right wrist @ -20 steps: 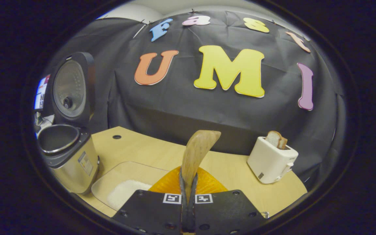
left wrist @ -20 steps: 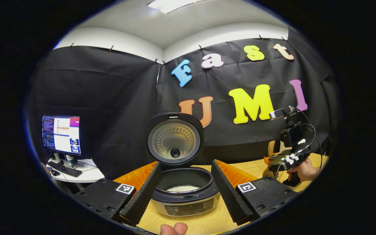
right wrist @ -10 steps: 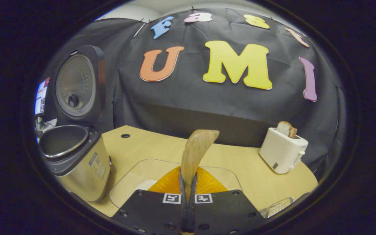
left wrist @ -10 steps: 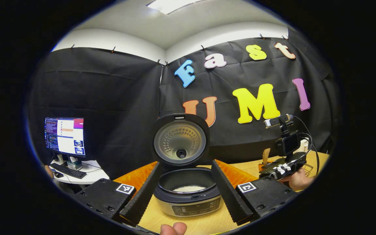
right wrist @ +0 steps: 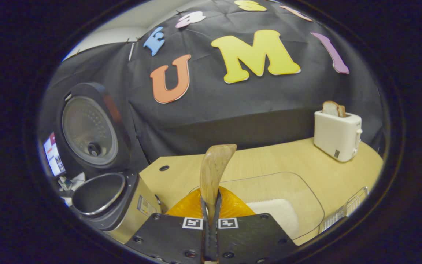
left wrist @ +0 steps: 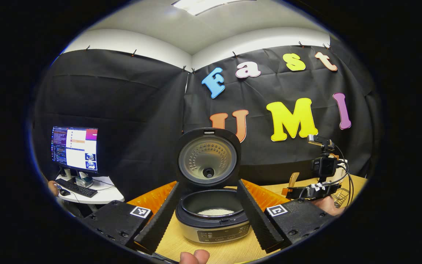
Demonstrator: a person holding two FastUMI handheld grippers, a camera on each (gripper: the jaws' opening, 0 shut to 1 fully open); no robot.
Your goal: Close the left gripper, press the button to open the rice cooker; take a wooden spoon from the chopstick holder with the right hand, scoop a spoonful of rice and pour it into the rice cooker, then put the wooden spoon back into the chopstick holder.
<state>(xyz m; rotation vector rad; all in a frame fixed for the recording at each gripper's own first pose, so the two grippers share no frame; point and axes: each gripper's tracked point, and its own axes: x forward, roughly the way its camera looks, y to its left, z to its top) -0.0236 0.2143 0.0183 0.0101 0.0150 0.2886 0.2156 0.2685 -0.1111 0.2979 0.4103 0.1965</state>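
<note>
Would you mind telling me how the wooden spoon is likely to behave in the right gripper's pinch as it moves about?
The wooden spoon looks rigid, so it probably won't flex. The right gripper pinches only its narrow handle, so the bowl may pivot if bumped. It stands upright above the rice tray; being slim wood, it is likely light.

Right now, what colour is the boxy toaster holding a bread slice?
White toaster, clearest in the right gripper view.
</note>
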